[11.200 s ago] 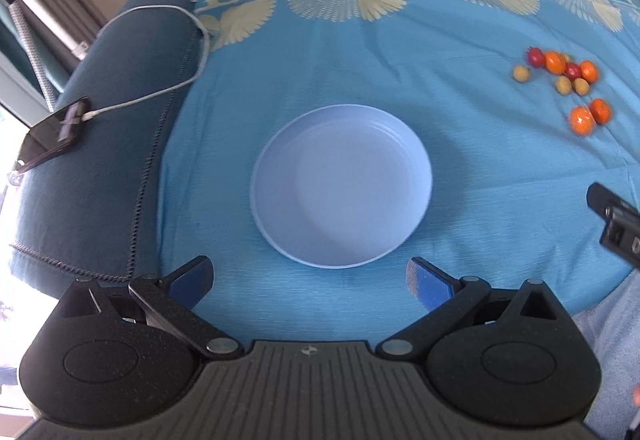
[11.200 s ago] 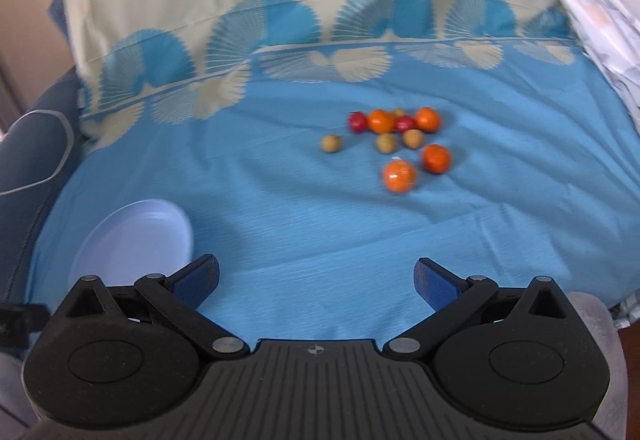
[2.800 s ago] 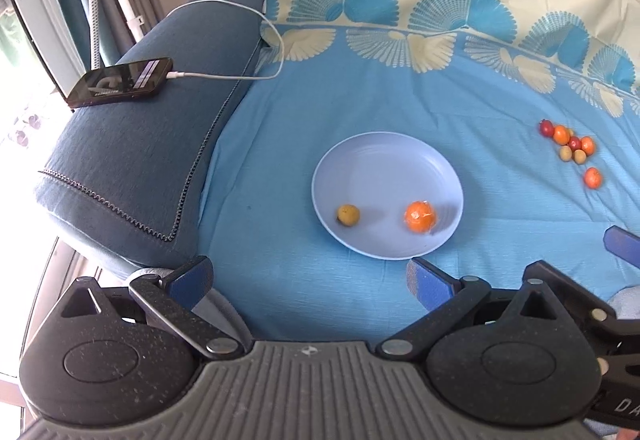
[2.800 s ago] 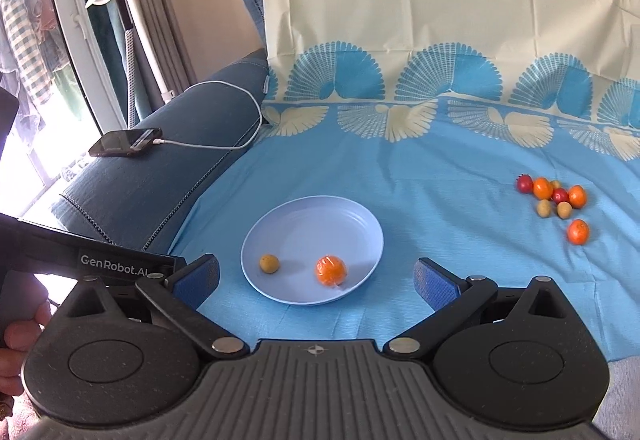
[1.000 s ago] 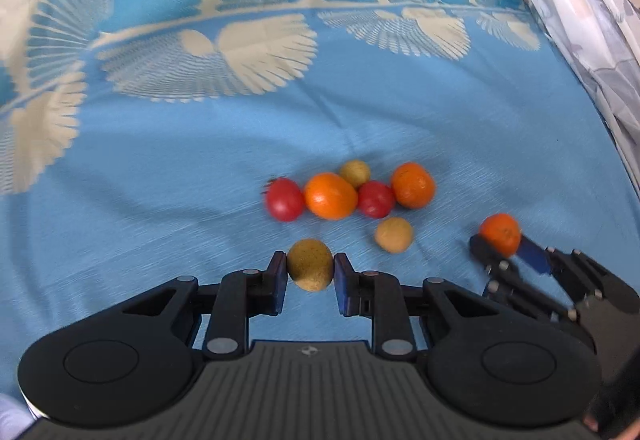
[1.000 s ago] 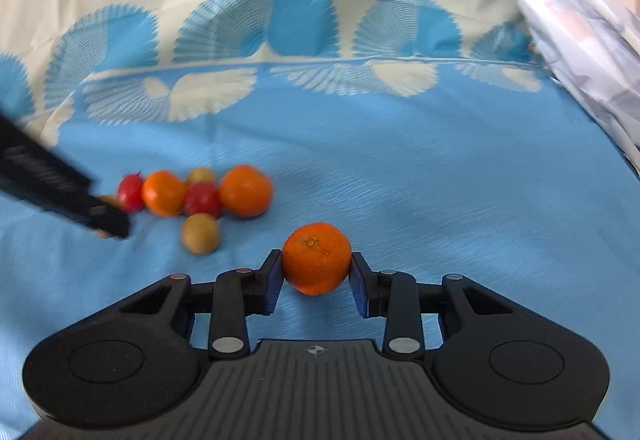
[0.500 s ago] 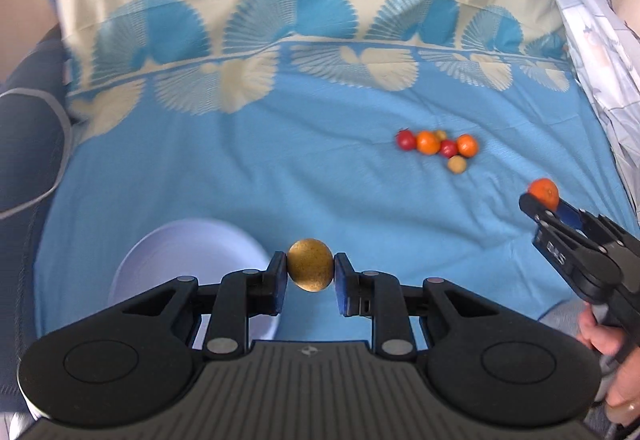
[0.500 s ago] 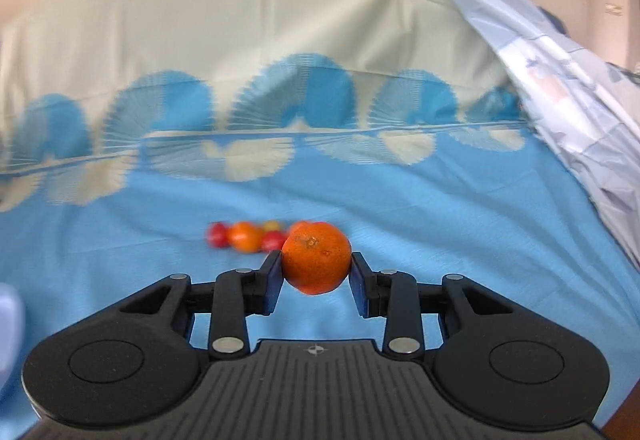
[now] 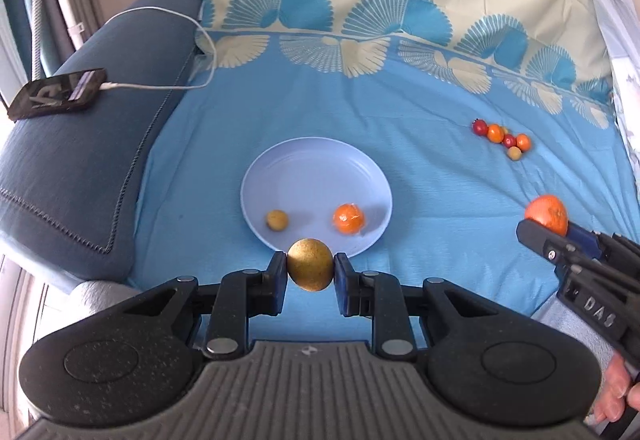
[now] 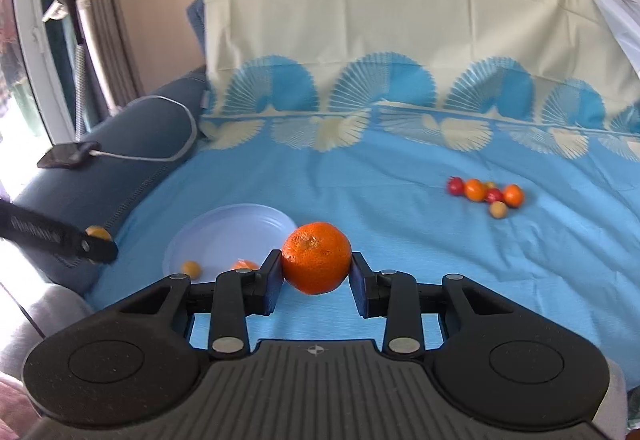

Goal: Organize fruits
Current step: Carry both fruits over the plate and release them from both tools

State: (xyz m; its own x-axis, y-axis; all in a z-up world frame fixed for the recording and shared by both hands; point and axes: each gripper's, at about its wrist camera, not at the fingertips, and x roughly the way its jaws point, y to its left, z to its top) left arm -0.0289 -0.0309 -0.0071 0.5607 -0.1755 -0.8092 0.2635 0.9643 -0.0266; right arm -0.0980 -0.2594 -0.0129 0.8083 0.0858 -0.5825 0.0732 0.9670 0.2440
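Left gripper (image 9: 310,271): fingers clamped on a yellow-brown fruit (image 9: 310,270), held above the blue sheet (image 9: 420,199) just in front of the plate's near rim.

Right gripper (image 10: 316,271): fingers clamped on an orange (image 10: 316,258); in the left view only its tip shows, the body cut off at the frame edge.

Plate (image 9: 312,159): light blue, on the sheet. Holds one small yellow-brown fruit (image 9: 277,220) and one orange fruit (image 9: 349,218), apart from each other. In the right view the orange one is mostly hidden behind the gripper finger.

Loose fruit cluster (image 9: 503,138): red, orange and tan pieces bunched together on the sheet, well right of the plate; exact count unclear, some overlap.

Phone (image 9: 56,93): on the dark blue sofa arm, white cable (image 9: 168,39) attached.
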